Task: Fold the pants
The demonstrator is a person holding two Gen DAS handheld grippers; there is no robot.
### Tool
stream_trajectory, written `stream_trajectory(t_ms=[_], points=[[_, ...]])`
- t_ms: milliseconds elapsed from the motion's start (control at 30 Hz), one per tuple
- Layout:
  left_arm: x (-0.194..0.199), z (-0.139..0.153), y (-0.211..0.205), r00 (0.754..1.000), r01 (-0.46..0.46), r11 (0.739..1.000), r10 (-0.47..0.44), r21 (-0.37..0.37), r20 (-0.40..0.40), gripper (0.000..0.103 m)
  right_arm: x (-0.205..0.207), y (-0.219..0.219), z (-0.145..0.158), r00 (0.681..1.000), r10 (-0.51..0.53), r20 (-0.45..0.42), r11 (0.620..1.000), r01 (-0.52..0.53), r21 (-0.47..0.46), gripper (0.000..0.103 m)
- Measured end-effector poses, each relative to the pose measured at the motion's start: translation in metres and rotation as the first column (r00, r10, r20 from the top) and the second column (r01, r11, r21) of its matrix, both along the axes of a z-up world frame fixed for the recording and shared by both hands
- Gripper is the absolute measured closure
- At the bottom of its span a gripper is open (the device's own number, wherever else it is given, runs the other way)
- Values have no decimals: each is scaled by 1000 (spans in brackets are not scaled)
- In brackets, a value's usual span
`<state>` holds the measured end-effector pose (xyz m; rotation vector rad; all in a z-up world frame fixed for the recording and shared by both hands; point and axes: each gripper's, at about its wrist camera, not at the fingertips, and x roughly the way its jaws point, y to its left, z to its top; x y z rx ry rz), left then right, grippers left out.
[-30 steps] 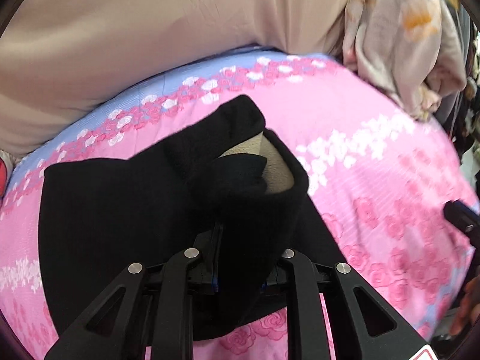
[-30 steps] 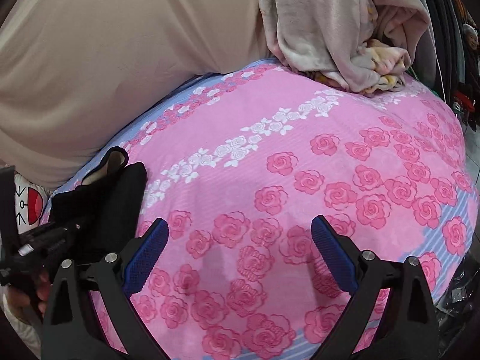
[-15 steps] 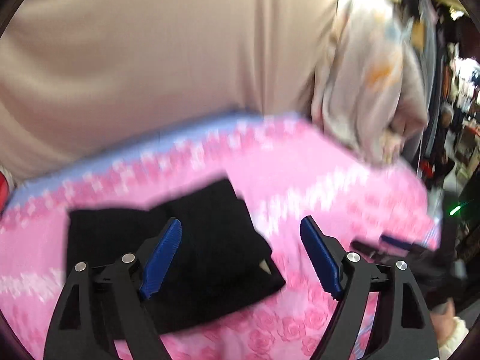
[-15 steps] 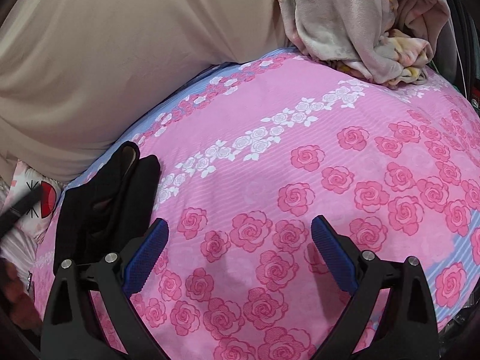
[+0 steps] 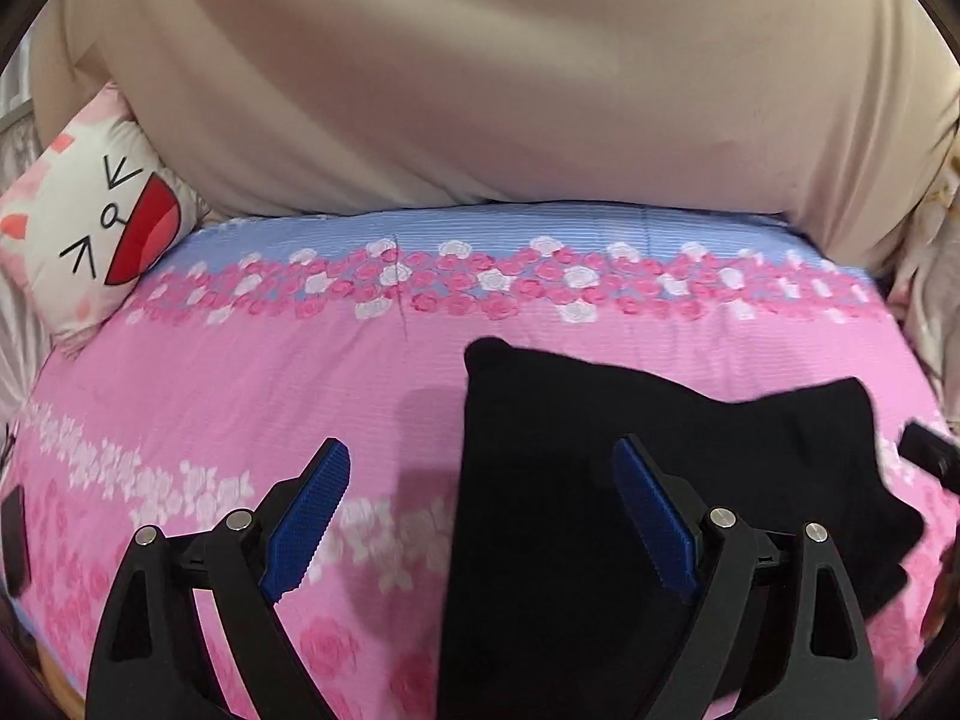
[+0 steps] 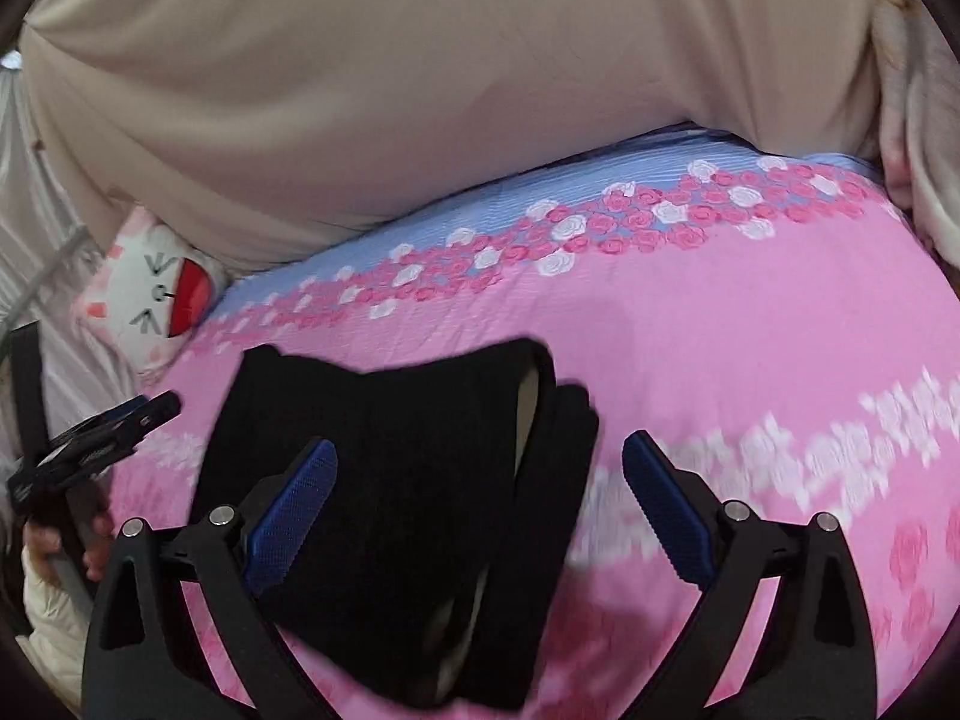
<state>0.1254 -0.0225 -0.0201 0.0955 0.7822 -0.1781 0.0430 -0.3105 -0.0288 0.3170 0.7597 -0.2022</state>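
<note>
The black pants (image 5: 600, 420) lie folded on the pink rose bedspread (image 5: 240, 384), right of centre in the left wrist view. My left gripper (image 5: 480, 510) hovers over their left edge, its jaws opening with nothing pressed between the blue pads; its right finger (image 5: 654, 516) is above the cloth. In the right wrist view the pants (image 6: 390, 450) fill the lower left, a strip of pale lining showing. My right gripper (image 6: 480, 510) stands open above them, gripping nothing. The left gripper (image 6: 90, 450) shows at that view's left edge, held by a hand.
A white cartoon-face pillow (image 5: 90, 228) sits at the bed's far left corner. A big beige cushion (image 5: 480, 90) runs along the back. A pale floral blanket (image 5: 924, 276) is heaped at the right edge. The right gripper's tip (image 5: 930, 456) shows past the pants.
My left gripper let go of the raised pants fold and opened, then swung left. The pants now lie flat. My right gripper swung left from bare bedspread to over the pants.
</note>
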Motion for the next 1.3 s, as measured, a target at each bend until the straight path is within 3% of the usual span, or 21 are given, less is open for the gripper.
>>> stream_trajectory(t_ms=[67, 133, 167, 200, 267, 333, 367, 433, 467, 533, 600, 667, 733, 800, 933, 1000, 1167, 1233, 1300], points=[[21, -6, -6, 1000, 15, 1000, -14, 9, -27, 16, 26, -9, -14, 997, -49, -56, 999, 50, 11, 8], [42, -12, -11, 999, 31, 999, -31, 11, -45, 16, 44, -14, -30, 997, -5, -72, 993, 13, 116, 15], [54, -16, -14, 998, 15, 999, -13, 30, -57, 16, 45, -11, -32, 997, 19, -75, 992, -9, 124, 51], [64, -21, -17, 998, 4, 998, 0, 58, -68, 16, 45, -4, -30, 996, 42, -75, 994, -35, 103, 71], [85, -38, -23, 995, -16, 989, 31, 147, -96, 15, 36, 19, -3, 998, 64, -9, 998, -64, -19, 75], [101, -57, -28, 992, -17, 981, 41, 193, -121, 14, 27, 20, 13, 996, 59, 61, 995, -53, -86, 76], [106, -63, -29, 991, -12, 981, 38, 193, -130, 12, 32, 12, 9, 999, 40, 36, 995, -37, -96, 76], [118, -74, -30, 985, -22, 982, 54, 187, -164, 10, 52, -22, -33, 987, -44, -155, 997, 34, -67, 68], [122, -76, -29, 983, -30, 983, 61, 181, -171, 8, 49, -30, -37, 986, -68, -150, 998, 66, -20, 64], [125, -74, -25, 981, -35, 986, 65, 163, -182, 6, 24, -42, -25, 994, -103, -36, 989, 106, 105, 48], [119, -62, -9, 983, -41, 995, 56, 86, -175, 8, -16, -37, -2, 986, -155, 61, 987, 152, 49, 37], [105, -46, 11, 990, -65, 997, 68, 32, -122, 11, -47, -28, 5, 982, -174, 71, 984, 176, -26, 30], [82, -29, 31, 995, -69, 998, 68, -10, -73, 10, -84, -17, 2, 984, -175, 40, 979, 178, -97, 30], [58, -22, 48, 995, -63, 997, 60, -37, -75, 10, -110, -2, -9, 987, -158, 3, 972, 156, -176, 30], [10, -42, 70, 986, -49, 997, 37, -67, -163, 10, -135, 42, -40, 994, -75, -75, 947, 47, -318, 30], [-3, -55, 74, 978, -64, 993, 43, -96, -203, 10, -129, 52, -50, 995, -37, -94, 946, 4, -325, 32], [-23, -87, 66, 938, -73, 954, -34, -291, -346, 10, -100, 63, -57, 992, 8, -124, 942, -49, -333, 42], [-26, -90, 61, 944, -82, 957, -15, -277, -329, 7, -87, 56, -59, 989, 2, -150, 950, -49, -309, 42], [-25, -92, 52, 947, -67, 969, -13, -238, -320, 5, -78, 49, -64, 984, 16, -180, 964, -63, -258, 59]])
